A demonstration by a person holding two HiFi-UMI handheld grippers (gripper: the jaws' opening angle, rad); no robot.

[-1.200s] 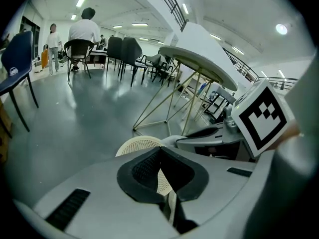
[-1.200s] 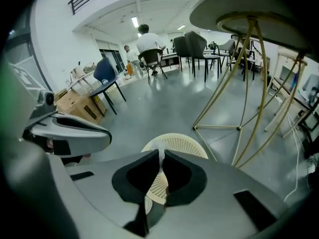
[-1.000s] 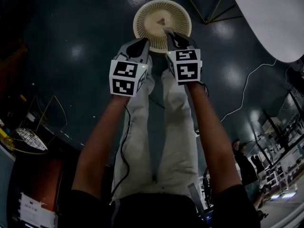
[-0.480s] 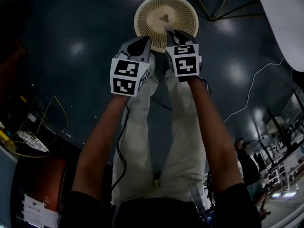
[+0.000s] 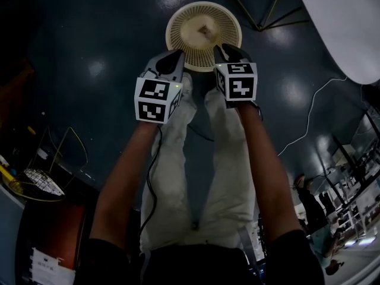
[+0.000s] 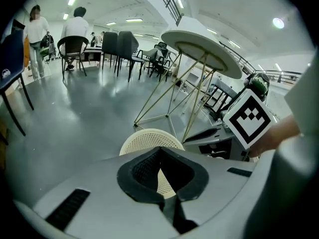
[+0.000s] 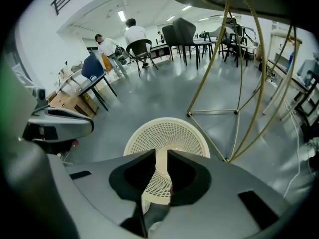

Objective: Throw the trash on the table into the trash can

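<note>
The left gripper [image 5: 173,57] hangs over the dark glossy floor [image 5: 89,40], just at the near left rim of the trash can. In the left gripper view its jaws meet at the tips, with nothing held between them [image 6: 159,149]. The cream, perforated trash can [image 5: 178,37] stands on the floor ahead of the person's light trousers [image 5: 172,177]. A small scrap [image 5: 205,29] lies on its bottom. The right gripper [image 5: 230,51] hovers at the near right rim. Its jaws have just been opening and now stand a narrow gap apart, empty [image 7: 158,156], so the can's mesh wall [image 7: 167,133] shows through the gap. Further right, well apart from the can, is the white oval counter [image 5: 338,22] on thin brass legs.
</note>
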